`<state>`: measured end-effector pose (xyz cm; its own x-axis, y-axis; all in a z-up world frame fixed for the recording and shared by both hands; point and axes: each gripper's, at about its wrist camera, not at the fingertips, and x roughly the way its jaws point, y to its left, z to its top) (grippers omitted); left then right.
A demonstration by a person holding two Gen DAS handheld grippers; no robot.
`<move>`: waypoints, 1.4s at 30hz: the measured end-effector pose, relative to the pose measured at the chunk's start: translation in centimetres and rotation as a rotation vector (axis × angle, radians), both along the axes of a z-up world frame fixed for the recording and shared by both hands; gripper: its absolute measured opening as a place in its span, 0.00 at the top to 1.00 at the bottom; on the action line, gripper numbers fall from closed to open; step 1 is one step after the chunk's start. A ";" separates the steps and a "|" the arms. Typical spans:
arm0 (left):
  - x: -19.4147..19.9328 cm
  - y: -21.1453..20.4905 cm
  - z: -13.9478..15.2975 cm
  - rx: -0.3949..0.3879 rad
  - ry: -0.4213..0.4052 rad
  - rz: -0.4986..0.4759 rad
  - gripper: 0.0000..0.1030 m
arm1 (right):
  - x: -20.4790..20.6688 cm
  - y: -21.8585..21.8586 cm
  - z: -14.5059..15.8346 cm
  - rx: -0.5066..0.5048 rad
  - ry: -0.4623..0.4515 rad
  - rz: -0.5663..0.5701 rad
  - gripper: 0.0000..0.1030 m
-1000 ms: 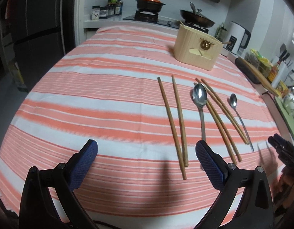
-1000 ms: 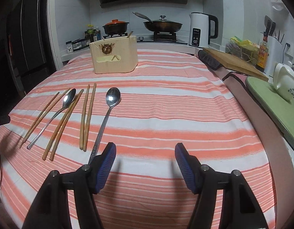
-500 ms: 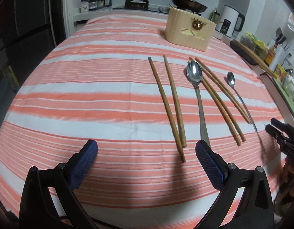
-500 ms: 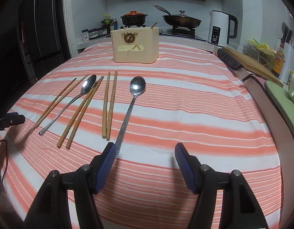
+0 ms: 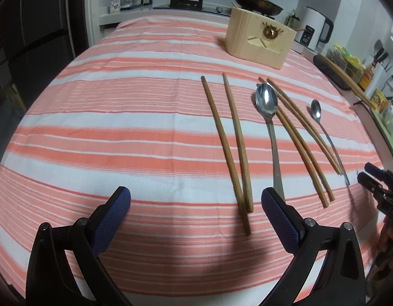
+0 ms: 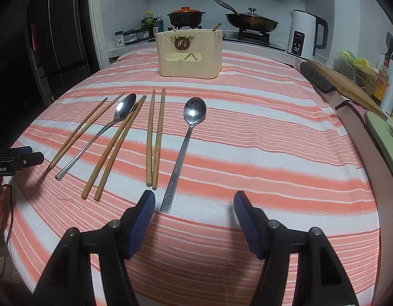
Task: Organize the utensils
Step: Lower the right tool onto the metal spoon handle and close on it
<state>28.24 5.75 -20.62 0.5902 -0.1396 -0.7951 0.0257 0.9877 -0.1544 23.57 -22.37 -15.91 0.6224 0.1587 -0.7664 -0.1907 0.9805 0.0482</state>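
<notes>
Three pairs of wooden chopsticks and two metal spoons lie in a row on the striped cloth. In the left wrist view the nearest chopstick pair (image 5: 230, 140) lies ahead of my open, empty left gripper (image 5: 195, 204), with a large spoon (image 5: 269, 117) right of it. In the right wrist view a spoon (image 6: 186, 142) lies just ahead of my open, empty right gripper (image 6: 193, 204), with a chopstick pair (image 6: 154, 137) to its left. A beige wooden utensil holder (image 6: 189, 54) stands upright at the far side; it also shows in the left wrist view (image 5: 260, 39).
The table's striped cloth (image 6: 260, 140) runs to a counter with a pot (image 6: 186, 16), a pan (image 6: 251, 21) and a white kettle (image 6: 306, 35). A wooden cutting board (image 6: 346, 84) lies at the right edge. A dark fridge (image 5: 30, 33) stands left.
Both grippers have moved a little closer over the table and the views have tilted. The utensils have not moved. Both grippers stay open.
</notes>
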 end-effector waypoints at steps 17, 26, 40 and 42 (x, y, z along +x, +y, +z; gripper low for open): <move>7.4 -8.7 0.8 0.059 -0.031 -0.167 0.09 | 8.4 1.6 -0.6 0.006 0.042 -0.001 0.41; 9.6 -10.2 0.0 0.087 0.002 -0.174 0.15 | 11.5 2.8 -2.5 -0.045 0.097 0.045 0.63; 11.9 -10.9 -0.9 0.084 0.024 -0.162 0.15 | 11.8 -1.1 -2.3 -0.033 0.101 0.009 0.81; 12.2 -10.7 -0.9 0.073 0.021 -0.167 0.15 | 11.8 -1.0 -2.4 -0.030 0.103 0.029 0.71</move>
<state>40.47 -4.95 -21.56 0.5466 -0.1756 -0.8188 0.1876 0.9786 -0.0846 35.41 -23.41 -18.28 0.5360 0.1514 -0.8305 -0.2141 0.9760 0.0397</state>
